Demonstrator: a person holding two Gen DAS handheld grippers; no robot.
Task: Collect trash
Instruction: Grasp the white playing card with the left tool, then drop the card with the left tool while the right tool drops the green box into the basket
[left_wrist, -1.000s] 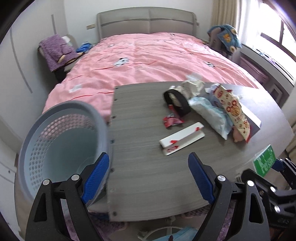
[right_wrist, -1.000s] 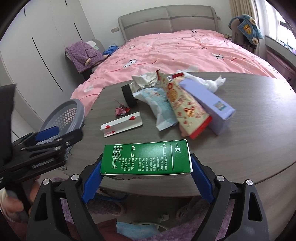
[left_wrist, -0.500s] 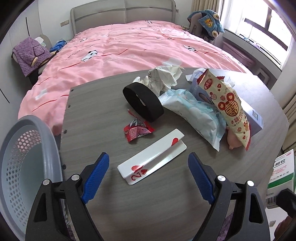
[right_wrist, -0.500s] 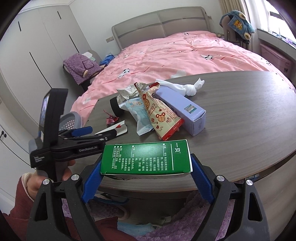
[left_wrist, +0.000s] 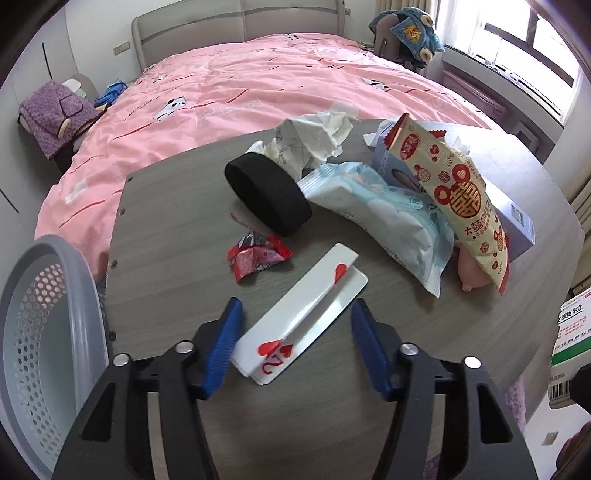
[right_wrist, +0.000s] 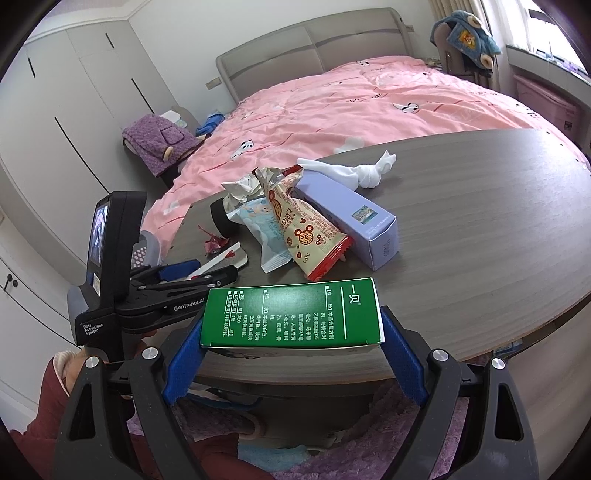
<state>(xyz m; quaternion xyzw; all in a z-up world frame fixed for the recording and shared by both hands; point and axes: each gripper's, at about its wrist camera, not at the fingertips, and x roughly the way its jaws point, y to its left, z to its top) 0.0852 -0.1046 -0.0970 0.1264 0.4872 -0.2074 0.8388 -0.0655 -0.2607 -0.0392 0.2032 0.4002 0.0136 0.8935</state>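
Observation:
My left gripper (left_wrist: 295, 332) is open, its blue fingers on either side of the near end of a white playing-card box (left_wrist: 301, 321) with red hearts lying on the grey table (left_wrist: 184, 206). My right gripper (right_wrist: 291, 347) is shut on a green box (right_wrist: 291, 314) held at the table's near edge. The green box also shows at the right edge of the left wrist view (left_wrist: 570, 343). A red candy wrapper (left_wrist: 255, 256), a black ring (left_wrist: 267, 199), crumpled paper (left_wrist: 314, 138), a blue wipes pack (left_wrist: 376, 206), a red-and-cream snack bag (left_wrist: 454, 192) and a lilac box (right_wrist: 347, 214) lie on the table.
A grey perforated basket (left_wrist: 37, 332) stands off the table's left edge. A pink bed (left_wrist: 258, 85) lies behind the table. A knotted white cloth (right_wrist: 354, 171) lies further back on the table. A purple garment (right_wrist: 159, 142) sits on a bedside stand.
My left gripper has moved forward over the table from beside the basket and narrowed around the playing-card box. My right gripper, still holding the green box, has drawn back slightly.

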